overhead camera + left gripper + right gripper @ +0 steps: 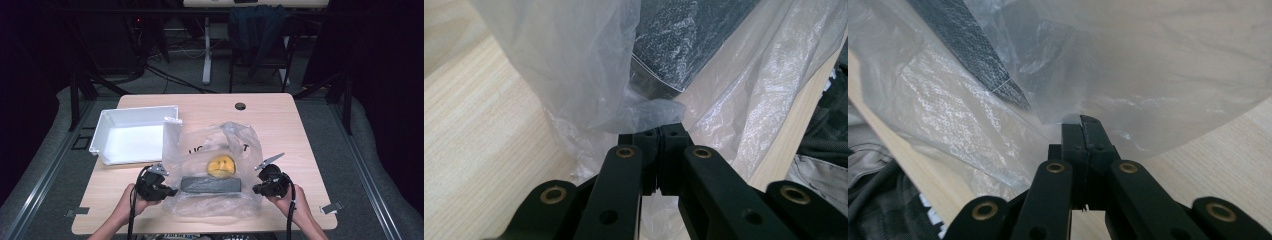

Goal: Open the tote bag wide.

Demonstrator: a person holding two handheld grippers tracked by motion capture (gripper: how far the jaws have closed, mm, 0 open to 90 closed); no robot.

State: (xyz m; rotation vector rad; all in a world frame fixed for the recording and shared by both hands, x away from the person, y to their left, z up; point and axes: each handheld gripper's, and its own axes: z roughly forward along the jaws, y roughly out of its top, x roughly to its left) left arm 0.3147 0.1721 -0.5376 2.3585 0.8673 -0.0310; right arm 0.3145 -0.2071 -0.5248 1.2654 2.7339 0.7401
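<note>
A clear plastic bag (212,170) lies on the wooden table (280,120), its mouth toward the near edge. Inside it sit a yellow round object (221,167) and a flat dark block (210,185). My left gripper (171,191) is shut on the bag's left near edge, and the film (589,75) bunches at its tips (659,131) with the dark block (679,40) just beyond. My right gripper (255,189) is shut on the bag's right near edge; the film (1148,65) folds over its tips (1082,125), and the dark block (973,55) shows through it.
A white rectangular bin (134,134) stands at the table's left, touching the bag's far left corner. A cable hole (240,106) sits at the table's far edge. A chair (260,35) and desk legs stand beyond the table. The person's clothing (824,125) shows near the table's front edge.
</note>
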